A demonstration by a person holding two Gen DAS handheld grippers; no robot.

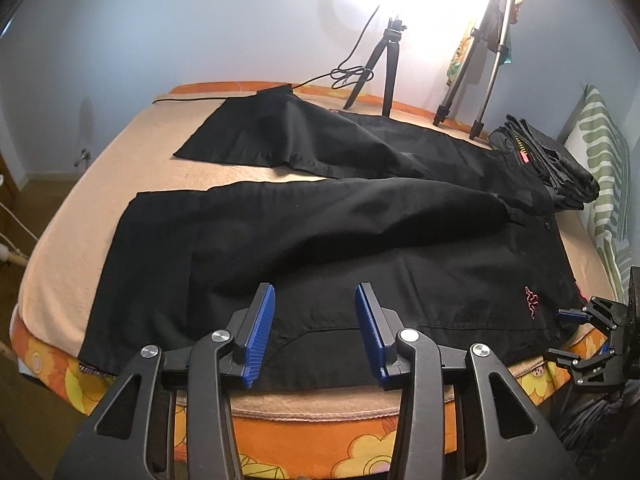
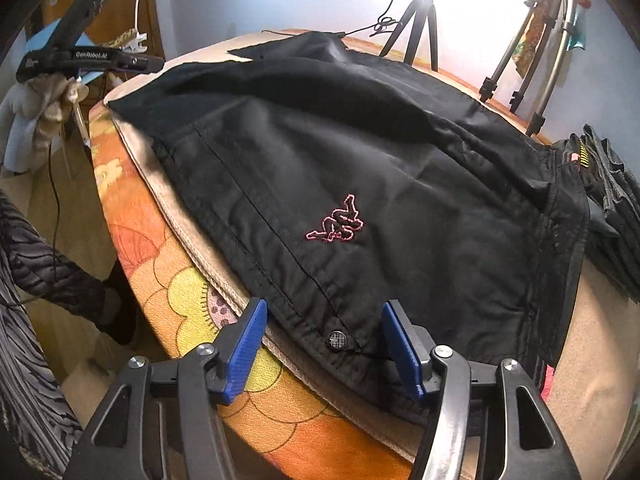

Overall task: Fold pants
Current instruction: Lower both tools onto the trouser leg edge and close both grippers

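black pants [image 1: 320, 240] lie spread on a bed [image 1: 120, 152] covered by a beige blanket, both legs running away toward the far edge, the waist at the right beside a stack of folded dark clothes [image 1: 560, 168]. the left gripper [image 1: 316, 336] hovers over the near edge of the closer leg, jaws spread with cloth below them but not pinched. the right gripper [image 2: 324, 348] stands at the near waist corner, jaws spread either side of a snap button [image 2: 337, 339] and the hem, its pads not yet pressing. likely risks: a closing jaw catches the blanket [image 2: 224, 280] along with the fabric, since the two lie touching at the bed edge; a pad lands on the hard button and slips; or only the top layer is gripped, leaving the fold uneven.
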